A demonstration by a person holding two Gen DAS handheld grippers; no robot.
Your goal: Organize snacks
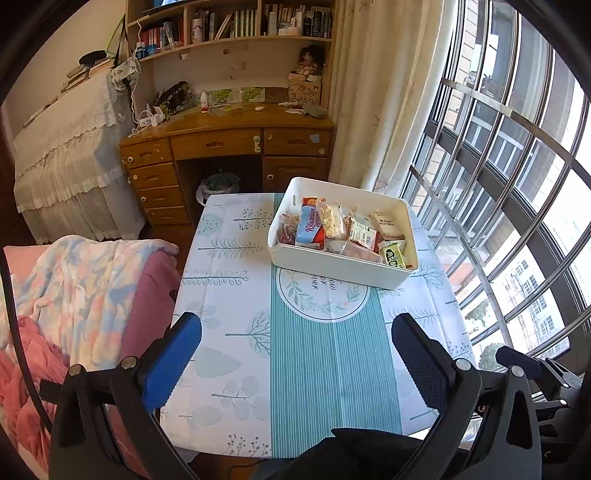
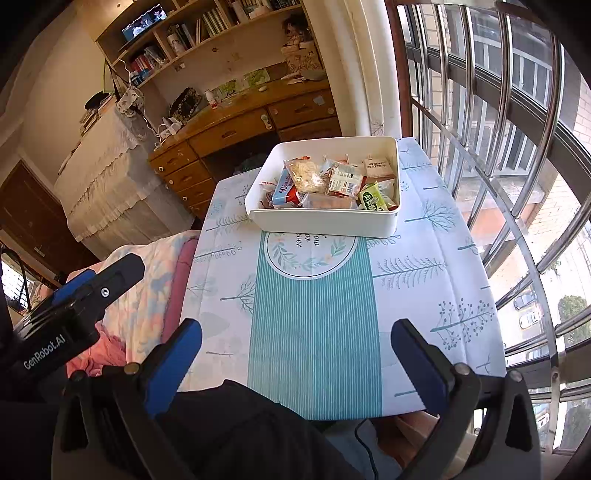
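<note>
Sunlit bedroom: wooden desk under bookshelves (cluttered), cream curtain, barred curved window at right.

White bin of snacks on the far tabletop, well apart from the left tool, jaws wide and empty above the striped cloth.

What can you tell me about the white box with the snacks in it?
The white box is a smooth rectangular bin that looks like plastic, with rounded corners, tall walls and a slot handle cut into one short end. It has no lid and sits flat on the far part of the tablecloth, partly covering a round leafy picture. Wrapped snacks are piled loosely inside, below the rim. Neither claw touches it.
</note>
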